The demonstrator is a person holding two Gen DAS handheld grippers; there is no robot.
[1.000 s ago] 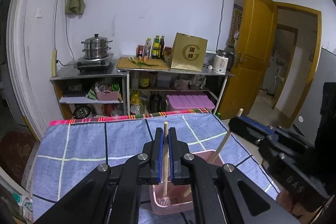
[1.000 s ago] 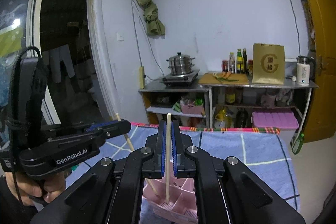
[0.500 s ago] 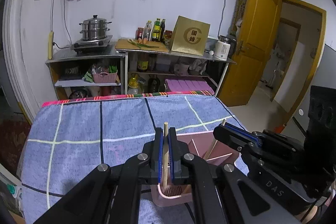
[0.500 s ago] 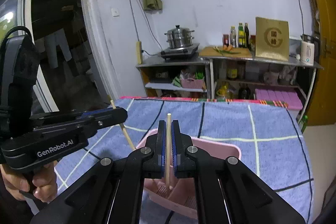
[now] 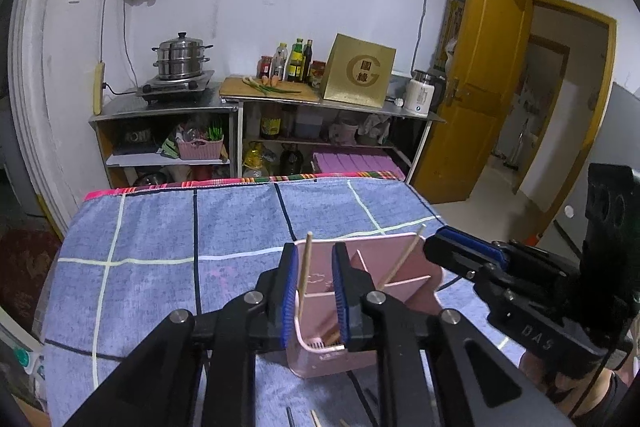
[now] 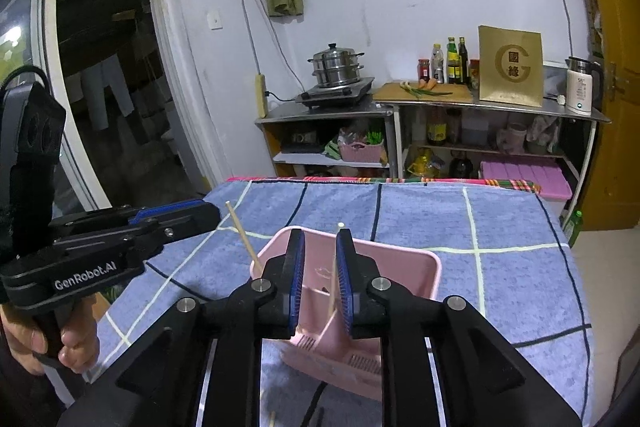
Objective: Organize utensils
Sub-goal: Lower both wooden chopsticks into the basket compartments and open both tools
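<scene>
Both pairs of jaws are opening, each with a wooden chopstick standing loose in the gap. Between the blue pads of the left gripper (image 5: 312, 291), the left chopstick (image 5: 305, 263) leans toward the left pad with clear space on its other side, its lower end down inside the pink utensil caddy (image 5: 416, 291). Between the pads of the right gripper (image 6: 320, 279), the right chopstick (image 6: 335, 267) stands close against the right pad, its foot resting in a compartment of the same caddy, whose floor is slotted; whether it touches that pad cannot be told. Dividers split the caddy into compartments, and the two chopsticks stand in different ones. The caddy sits on a blue checked cloth (image 6: 500, 227) covering the table. A hand (image 6: 60, 343) grips the left gripper's handle. Beyond the table, metal shelves (image 5: 240, 131) hold a steamer pot (image 5: 181, 59), bottles and a cutting board.
</scene>
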